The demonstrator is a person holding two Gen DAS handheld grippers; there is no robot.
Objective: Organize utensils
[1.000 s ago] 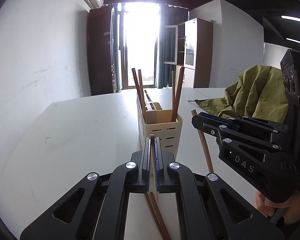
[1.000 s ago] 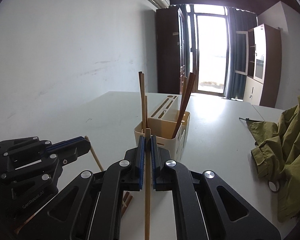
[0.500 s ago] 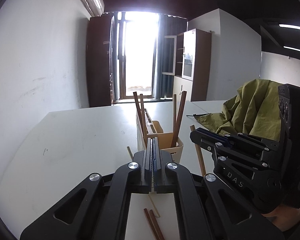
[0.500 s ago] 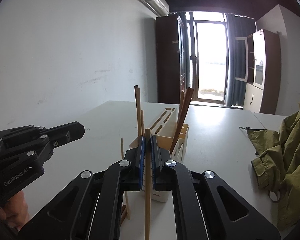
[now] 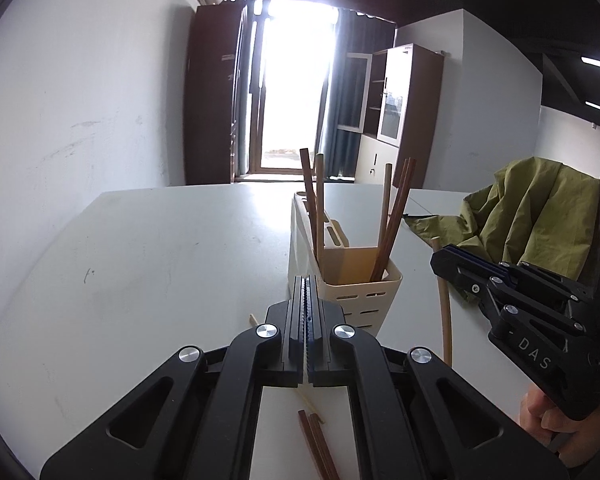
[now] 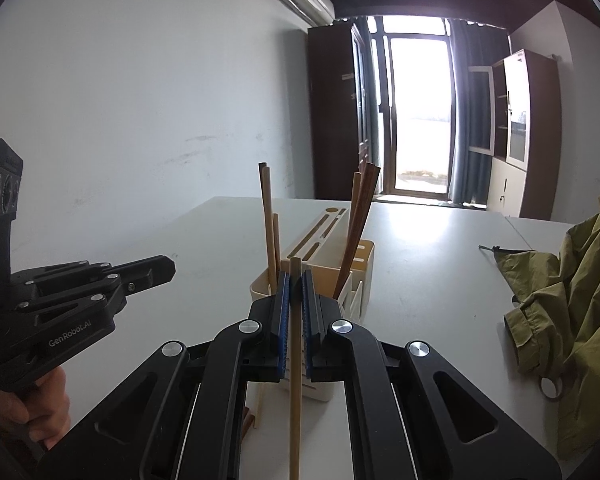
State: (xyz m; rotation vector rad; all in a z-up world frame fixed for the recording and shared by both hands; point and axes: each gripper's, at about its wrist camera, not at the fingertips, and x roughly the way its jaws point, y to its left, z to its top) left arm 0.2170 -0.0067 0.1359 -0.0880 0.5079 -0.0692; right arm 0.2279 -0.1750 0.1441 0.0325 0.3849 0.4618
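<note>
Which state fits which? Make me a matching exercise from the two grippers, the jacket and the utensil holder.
Things:
1. left gripper
2. right gripper
3. green jacket
4. cream holder

States:
a. chopsticks standing inside
b. shut on a light chopstick
c. shut, nothing between the jaws
d. heaped on the table

Pairs: 1-c, 2-b, 3-d, 4-a
</note>
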